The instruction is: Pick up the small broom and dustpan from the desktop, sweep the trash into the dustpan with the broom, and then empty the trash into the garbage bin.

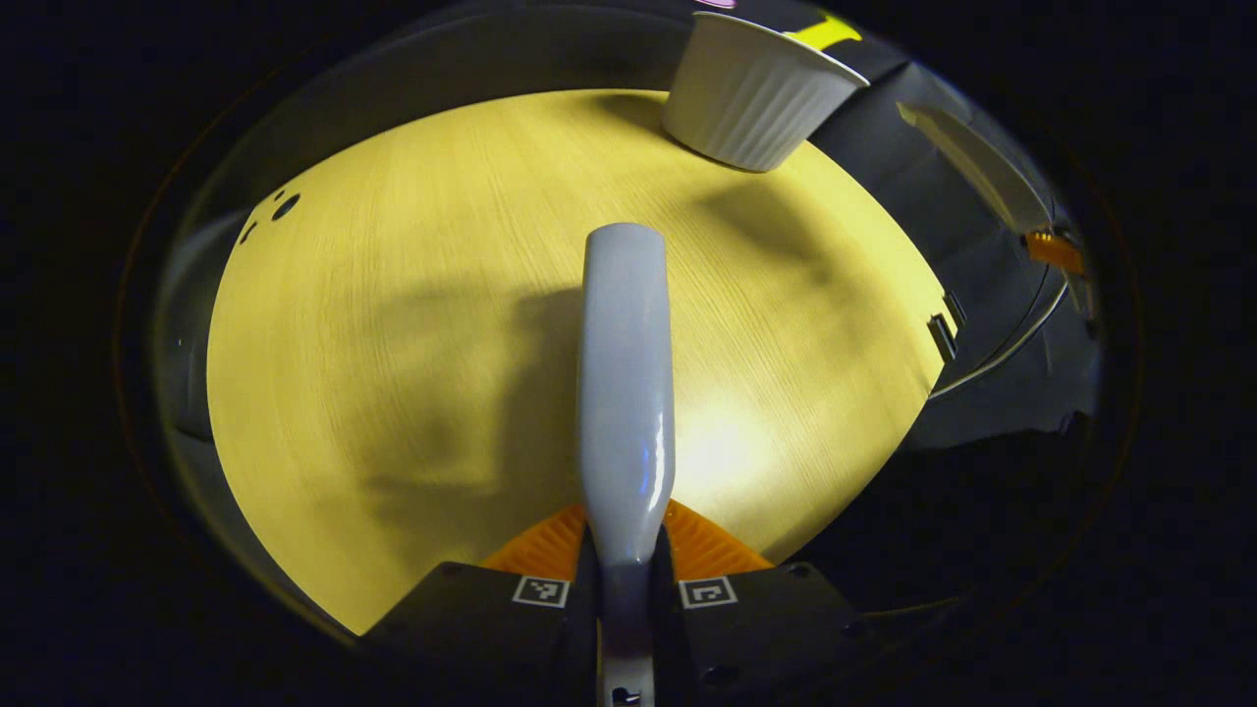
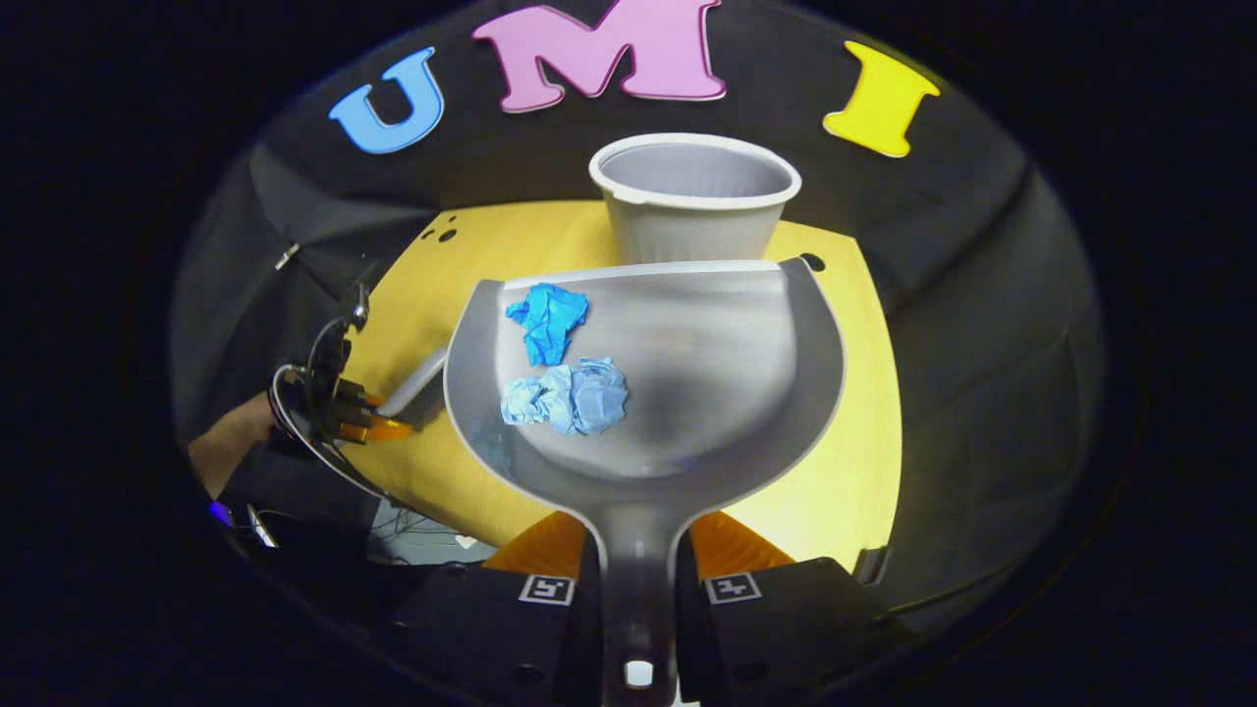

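Dustpan [image 2: 678, 363] held by right gripper [image 2: 636, 579], both fingers clamped on handle; long axis runs straight ahead, open lip toward garbage bin [image 2: 695, 211] at far desk [image 2: 854, 412] edge. Two crumpled blue paper wads [image 2: 560, 363] lie in pan, left side. Broom [image 1: 626, 393] pinched in left gripper [image 1: 626, 565], pointing forward above desk; bristles not discernible. Left gripper also seen at left in right gripper view, hand partly cut off.

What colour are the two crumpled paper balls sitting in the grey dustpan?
Both blue: the crumpled brighter blue ball and the crumpled paler blue ball, clearest in the right gripper view.
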